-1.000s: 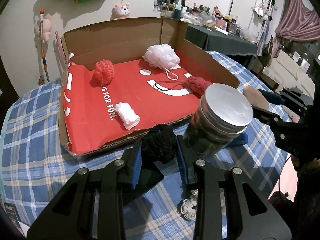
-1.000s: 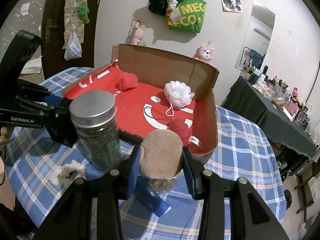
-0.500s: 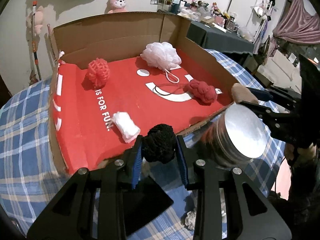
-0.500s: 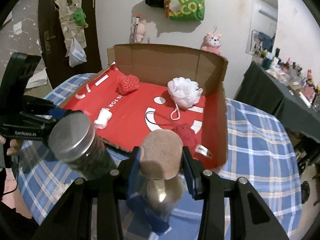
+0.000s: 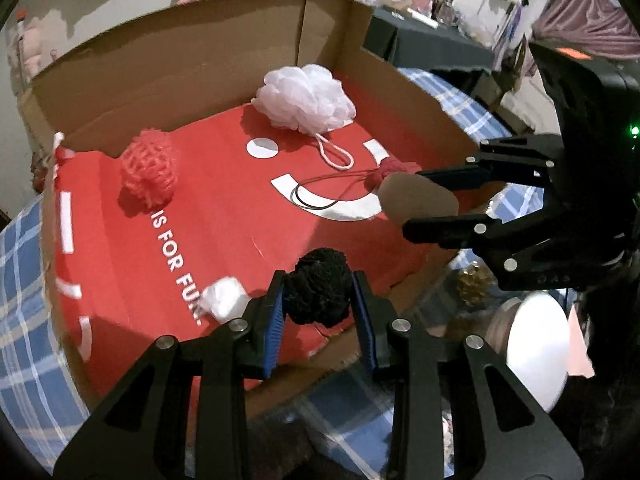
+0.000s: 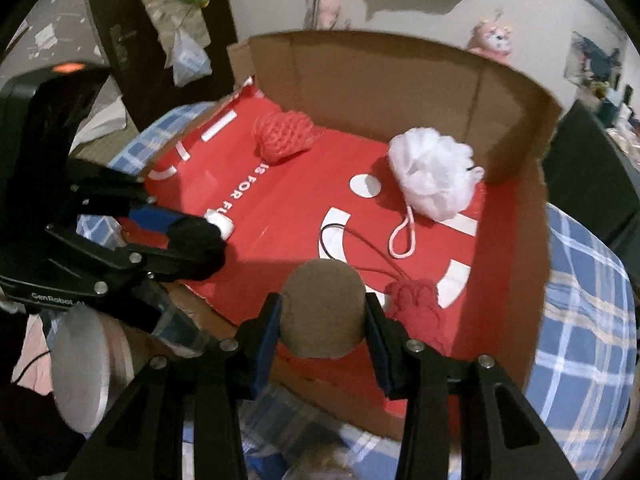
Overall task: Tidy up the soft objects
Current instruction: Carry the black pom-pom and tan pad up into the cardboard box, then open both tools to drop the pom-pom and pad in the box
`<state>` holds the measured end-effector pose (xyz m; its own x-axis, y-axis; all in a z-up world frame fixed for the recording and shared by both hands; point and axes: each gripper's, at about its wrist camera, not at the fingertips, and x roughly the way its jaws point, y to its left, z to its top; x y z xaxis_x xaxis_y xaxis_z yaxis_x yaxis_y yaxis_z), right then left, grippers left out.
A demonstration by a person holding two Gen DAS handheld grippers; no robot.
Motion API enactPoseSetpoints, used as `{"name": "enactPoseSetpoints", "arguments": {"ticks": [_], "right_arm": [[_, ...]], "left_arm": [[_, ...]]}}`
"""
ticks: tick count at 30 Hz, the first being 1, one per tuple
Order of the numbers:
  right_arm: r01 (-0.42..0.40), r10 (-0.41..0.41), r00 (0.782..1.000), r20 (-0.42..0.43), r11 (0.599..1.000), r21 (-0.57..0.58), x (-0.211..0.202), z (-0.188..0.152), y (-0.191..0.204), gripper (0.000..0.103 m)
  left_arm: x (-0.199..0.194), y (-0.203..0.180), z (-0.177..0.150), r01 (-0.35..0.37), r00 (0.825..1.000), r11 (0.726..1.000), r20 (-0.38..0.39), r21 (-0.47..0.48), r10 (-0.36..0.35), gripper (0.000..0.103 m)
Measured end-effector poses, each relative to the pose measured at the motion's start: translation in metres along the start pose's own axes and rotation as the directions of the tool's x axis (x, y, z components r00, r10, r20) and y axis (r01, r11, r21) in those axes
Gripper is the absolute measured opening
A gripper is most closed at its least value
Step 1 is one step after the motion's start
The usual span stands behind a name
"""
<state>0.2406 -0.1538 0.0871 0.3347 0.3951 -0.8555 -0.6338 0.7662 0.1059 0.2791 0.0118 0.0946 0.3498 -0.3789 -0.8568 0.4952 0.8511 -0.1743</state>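
While both grippers hang over its near edge, the shallow brown cardboard box with a red printed floor (image 5: 224, 216) takes up most of what we see, resting on a table covered in blue checked cloth (image 6: 580, 320). Inside it, near the back wall, lies a fluffy white mesh bath pouf (image 5: 306, 98) with a white cord loop trailing toward us. Left of it on the red floor sits a coral-red knitted net ball (image 5: 150, 170), well apart from the pouf. On the right side of the floor we find a dark red crocheted bundle (image 6: 414, 306) with a thin dark cord curling away from it. Our right gripper (image 6: 322, 320) is clenched on a tan-brown rounded sponge (image 6: 322, 312); the sponge bulges between the blue-lined fingers and hangs above the box's front edge, just beside the dark red bundle. Our left gripper (image 5: 318, 300) grasps a black woolly pom-pom (image 5: 320, 292), squeezed between both pads, over the near part of the red floor. Just left of that pom-pom, on the floor, lies a small white cotton roll (image 5: 224, 300). Outside the box, low beside the grippers, a jar with a silver metal lid (image 6: 78, 368) appears blurred.
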Motion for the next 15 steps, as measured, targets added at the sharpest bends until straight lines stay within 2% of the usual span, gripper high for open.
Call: {"name": "enactPoseSetpoints", "arguments": {"ticks": [7, 15], "right_arm": [[-0.04, 0.038, 0.996, -0.077, 0.999, -0.03, 0.023, 0.008, -0.006, 0.043], [-0.042, 0.031, 0.99, -0.136, 0.996, -0.08, 0.033, 0.013, -0.005, 0.044]], "left_arm": [[0.027, 0.003, 0.014, 0.024, 0.996, 0.999, -0.084, 0.045, -0.02, 0.03], [0.047, 0.002, 0.022, 0.004, 0.99, 0.996, -0.144, 0.084, 0.009, 0.03]]}}
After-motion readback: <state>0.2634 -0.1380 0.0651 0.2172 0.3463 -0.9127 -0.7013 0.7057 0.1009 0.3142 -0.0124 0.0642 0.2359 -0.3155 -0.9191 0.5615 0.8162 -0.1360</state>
